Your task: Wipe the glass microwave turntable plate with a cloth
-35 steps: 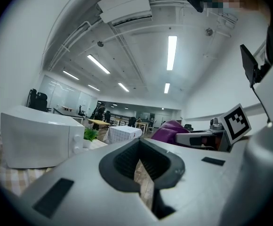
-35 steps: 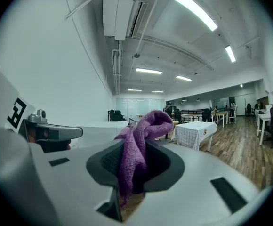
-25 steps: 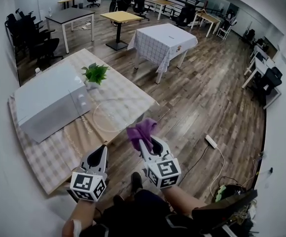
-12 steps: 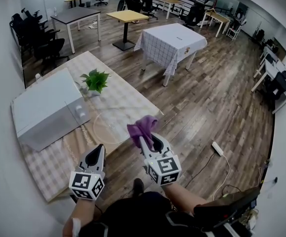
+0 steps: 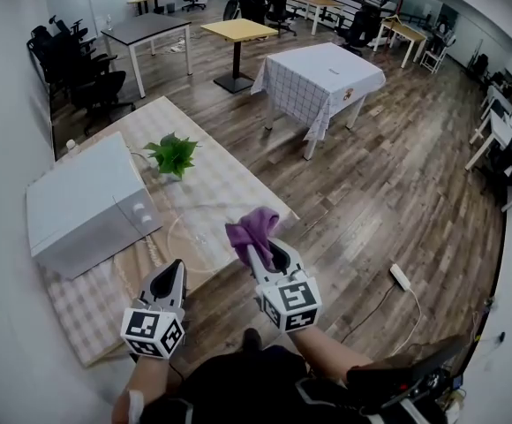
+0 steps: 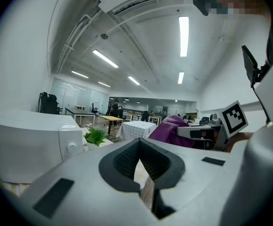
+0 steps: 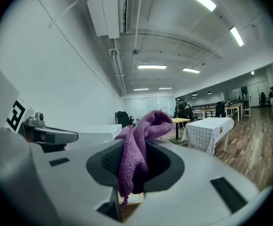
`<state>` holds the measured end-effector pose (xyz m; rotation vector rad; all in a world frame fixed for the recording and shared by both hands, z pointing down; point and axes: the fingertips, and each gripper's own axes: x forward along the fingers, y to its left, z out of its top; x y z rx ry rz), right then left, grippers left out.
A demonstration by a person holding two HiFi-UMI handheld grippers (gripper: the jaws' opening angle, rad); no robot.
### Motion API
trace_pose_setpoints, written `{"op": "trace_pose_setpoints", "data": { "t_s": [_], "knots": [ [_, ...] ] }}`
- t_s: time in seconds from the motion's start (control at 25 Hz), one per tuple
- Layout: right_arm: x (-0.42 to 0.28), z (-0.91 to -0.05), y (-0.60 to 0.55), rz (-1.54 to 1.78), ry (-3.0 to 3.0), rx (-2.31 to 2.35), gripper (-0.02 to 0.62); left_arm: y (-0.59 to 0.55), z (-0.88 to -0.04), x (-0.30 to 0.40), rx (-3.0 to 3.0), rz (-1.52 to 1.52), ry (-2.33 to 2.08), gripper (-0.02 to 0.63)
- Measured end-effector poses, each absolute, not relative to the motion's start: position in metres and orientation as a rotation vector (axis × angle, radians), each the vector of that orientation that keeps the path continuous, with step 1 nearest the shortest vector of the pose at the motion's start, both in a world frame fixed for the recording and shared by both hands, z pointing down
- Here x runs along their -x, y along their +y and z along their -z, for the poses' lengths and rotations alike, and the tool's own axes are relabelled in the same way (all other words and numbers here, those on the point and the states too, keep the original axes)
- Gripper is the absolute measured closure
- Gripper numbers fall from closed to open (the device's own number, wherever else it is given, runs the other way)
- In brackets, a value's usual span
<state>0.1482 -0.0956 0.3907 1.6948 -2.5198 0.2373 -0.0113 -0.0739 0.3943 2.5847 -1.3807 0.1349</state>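
Currently: your right gripper [image 5: 262, 253] pinches the purple cloth [image 5: 254, 226]. In the right gripper view the cloth [image 7: 139, 145] fills the gap between the jaws and bunches above them. Your left gripper [image 5: 171, 270] holds nothing, and in its own view its jaws [image 6: 139, 166] are pressed together at the tips.

Plate [image 5: 199, 238]: flat on the table [image 5: 229, 179], near the front edge, just right of the microwave [image 5: 84, 206]. No contact; the cloth is raised near its right rim.

Change over the last second: both grippers hold about the same pose. The table, microwave and plate have slid lower in the head view and toward the grippers. The plate's rim now sits close to the cloth.

Reading: this is the approach, and wiping has not begun. Next, judged: lower the cloth onto the glass. The left gripper is free to steady the rim, since the plate may skate on the tablecloth.
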Motion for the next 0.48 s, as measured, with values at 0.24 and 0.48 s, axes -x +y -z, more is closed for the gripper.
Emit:
{"op": "trace_pose_setpoints", "data": {
  "t_s": [0.24,0.48],
  "knots": [
    [-0.156,-0.392,-0.118,-0.25,-2.575,-1.656,0.503,-0.088,-0.398,0.001,-2.564,-0.166,-1.417,0.603],
    [-0.161,-0.396,-0.139,-0.247,-2.587,-1.611,0.503,-0.1,-0.402,0.0,-2.529,-0.178,-1.449,0.603]
  ]
}}
